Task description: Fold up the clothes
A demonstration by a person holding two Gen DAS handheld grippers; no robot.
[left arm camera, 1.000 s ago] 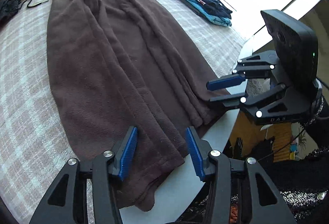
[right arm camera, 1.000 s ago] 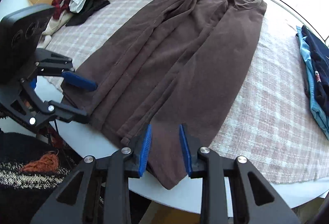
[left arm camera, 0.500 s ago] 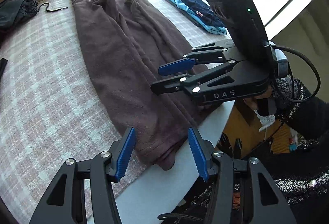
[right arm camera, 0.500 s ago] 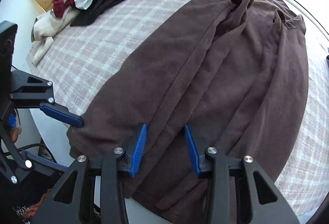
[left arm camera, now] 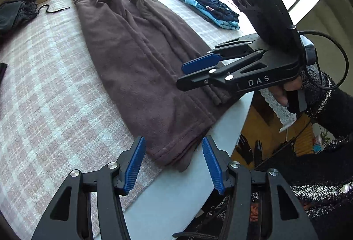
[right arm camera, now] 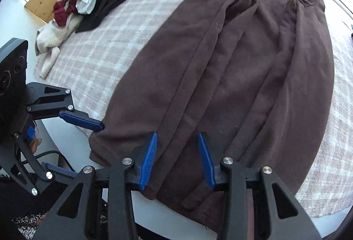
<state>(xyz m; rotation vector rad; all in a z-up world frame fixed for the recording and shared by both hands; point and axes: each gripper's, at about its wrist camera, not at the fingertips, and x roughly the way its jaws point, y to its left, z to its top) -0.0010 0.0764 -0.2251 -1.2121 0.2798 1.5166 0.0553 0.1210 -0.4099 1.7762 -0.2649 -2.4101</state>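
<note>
Brown fleece garment [left arm camera: 141,59] lies lengthwise on the checked cloth [left arm camera: 44,90], its hem overhanging the white table edge [left arm camera: 167,195]. Left gripper [left arm camera: 173,161], fingers spread wide, frames the hem's corner, holding nothing. Right gripper [right arm camera: 177,159], likewise wide open, hovers over the hem's middle, empty.

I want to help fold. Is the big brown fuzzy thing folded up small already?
No, not small. The long brown fleece garment lies stretched out lengthwise across the checked tablecloth, with lengthwise folds only. Its end hangs over the table edge.
</note>
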